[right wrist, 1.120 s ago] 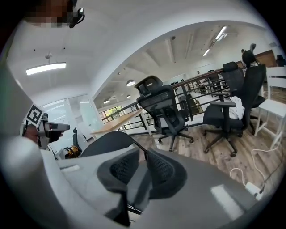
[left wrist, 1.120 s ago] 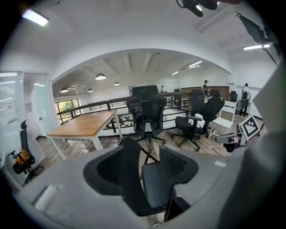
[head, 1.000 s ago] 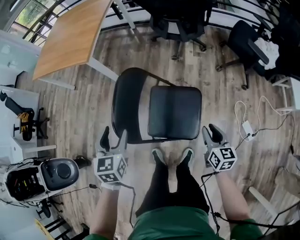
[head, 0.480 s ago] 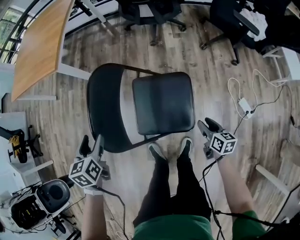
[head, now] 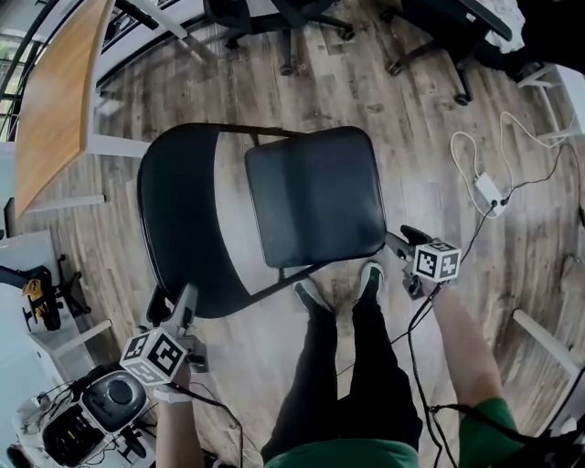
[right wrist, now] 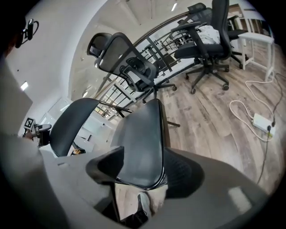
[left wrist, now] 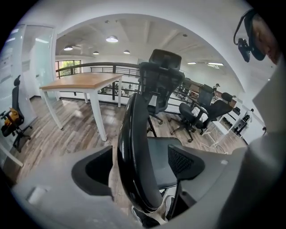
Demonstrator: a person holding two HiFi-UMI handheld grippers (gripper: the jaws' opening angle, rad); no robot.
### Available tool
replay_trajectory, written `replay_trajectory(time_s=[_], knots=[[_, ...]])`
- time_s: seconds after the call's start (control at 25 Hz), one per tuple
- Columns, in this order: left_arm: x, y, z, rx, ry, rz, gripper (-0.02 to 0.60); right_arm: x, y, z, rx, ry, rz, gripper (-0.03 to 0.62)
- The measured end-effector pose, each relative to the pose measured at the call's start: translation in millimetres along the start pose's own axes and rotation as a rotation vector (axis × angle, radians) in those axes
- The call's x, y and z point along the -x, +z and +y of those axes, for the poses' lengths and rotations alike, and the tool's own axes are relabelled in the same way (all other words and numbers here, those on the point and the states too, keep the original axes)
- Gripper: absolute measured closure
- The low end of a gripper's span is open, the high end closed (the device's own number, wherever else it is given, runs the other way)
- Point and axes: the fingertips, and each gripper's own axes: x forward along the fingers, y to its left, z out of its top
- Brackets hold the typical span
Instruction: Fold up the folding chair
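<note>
While both pairs of jaws have just been opening, your left gripper (left wrist: 139,164) shows its jaws spread wide. The rim of the curved black backrest (left wrist: 134,152) passes between them, and neither pad presses on it. Your right gripper (right wrist: 142,172) likewise has its jaws apart, with the near corner of the black padded seat (right wrist: 140,143) standing between them, not pinched.

Both parts belong to the black metal folding chair (head: 274,206). It stands unfolded on the grey-brown wooden plank floor (head: 228,87), seat down and level, directly in front of your shoes (head: 309,294). In the head view the backrest lies to the left of the seat. The left gripper sits at the backrest's lower edge, the right at the seat's lower right corner.

Farther out:
- a light wooden-topped desk (head: 55,101) on white legs stands at upper left
- black swivel office chairs (head: 283,14) line the top edge
- a white power adapter with its looped cable (head: 487,190) lies on the floor at right
</note>
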Motion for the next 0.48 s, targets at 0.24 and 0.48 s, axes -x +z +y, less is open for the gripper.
replay_trajectory(time_s=[0.24, 0.48], knots=[[-10, -5, 1, 0.017, 0.022, -0.003, 0.209, -36, -8, -31, -0.048, 0.015, 0.005, 0.289], [-14, -11, 6, -0.008, 0.057, -0.004, 0.213, -78, -15, -49, -0.07, 0.061, 0.046, 0.223]])
